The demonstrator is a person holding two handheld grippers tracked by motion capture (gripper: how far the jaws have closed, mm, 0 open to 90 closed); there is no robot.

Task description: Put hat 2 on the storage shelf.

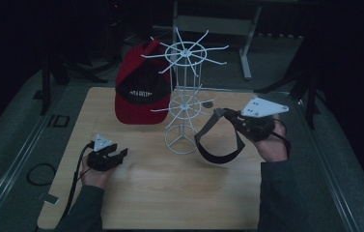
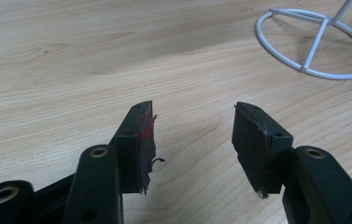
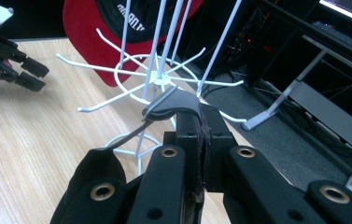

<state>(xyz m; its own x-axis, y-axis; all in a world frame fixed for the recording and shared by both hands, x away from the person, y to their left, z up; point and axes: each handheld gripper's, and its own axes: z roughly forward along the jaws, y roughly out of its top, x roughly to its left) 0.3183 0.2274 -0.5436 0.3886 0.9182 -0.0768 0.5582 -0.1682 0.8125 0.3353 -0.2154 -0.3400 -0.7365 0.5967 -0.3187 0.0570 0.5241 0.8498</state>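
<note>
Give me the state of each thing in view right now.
Left gripper: open, empty, just above the table.
Right gripper: shut on the strap, held beside the rack.
Strap: hanging in a loop.
Rack: upright.
Cap: hung on the rack.

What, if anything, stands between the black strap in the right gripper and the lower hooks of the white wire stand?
Nothing visible does. The right gripper, shut on the black strap, holds it beside the white wire stand, level with the lower hooks. The red cap hangs on the stand's far-left side, away from that gap.
</note>
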